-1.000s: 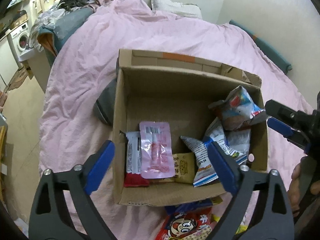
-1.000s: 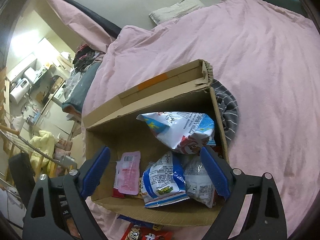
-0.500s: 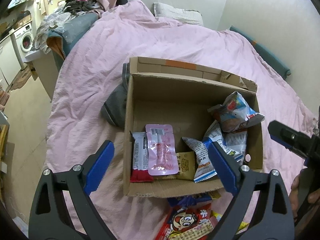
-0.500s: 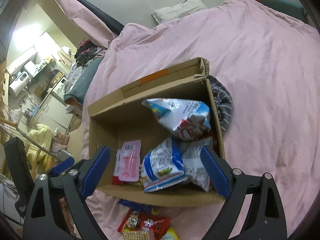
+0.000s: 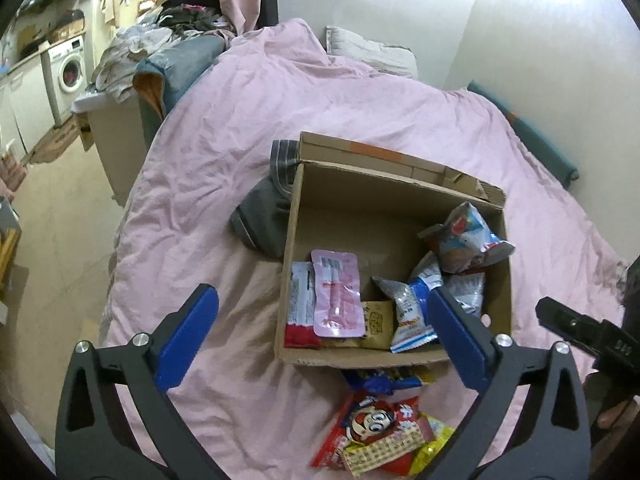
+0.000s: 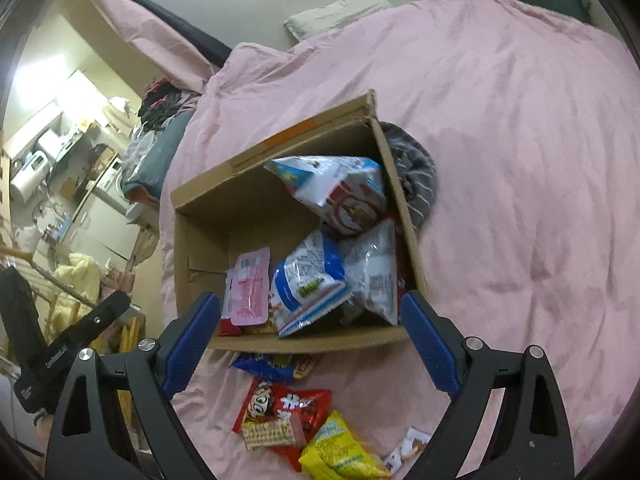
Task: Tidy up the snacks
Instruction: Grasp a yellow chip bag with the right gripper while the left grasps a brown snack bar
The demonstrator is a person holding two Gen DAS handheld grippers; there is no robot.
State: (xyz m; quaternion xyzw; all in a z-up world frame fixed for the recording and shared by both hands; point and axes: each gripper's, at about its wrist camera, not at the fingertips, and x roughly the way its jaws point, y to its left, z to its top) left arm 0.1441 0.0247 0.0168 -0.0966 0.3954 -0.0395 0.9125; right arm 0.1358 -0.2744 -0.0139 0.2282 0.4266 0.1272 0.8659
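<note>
An open cardboard box (image 5: 394,240) sits on a pink bedspread (image 5: 328,112). Inside, a pink pouch (image 5: 337,294) lies at the left over a red-ended packet, with blue-and-white crinkled bags (image 6: 310,280) heaped at the right. More snacks lie outside the near wall: a red cartoon pack (image 5: 376,426) and a yellow bag (image 6: 340,454), its print too small to read. The left gripper (image 5: 324,340) has just been opening and holds nothing; the right gripper (image 6: 310,344) gapes wide, empty too.

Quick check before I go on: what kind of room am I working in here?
Most likely a bedroom in a small flat: the cardboard box of snacks sits on a bed with a pink duvet and a pillow, and a washing machine stands just beyond.
</note>
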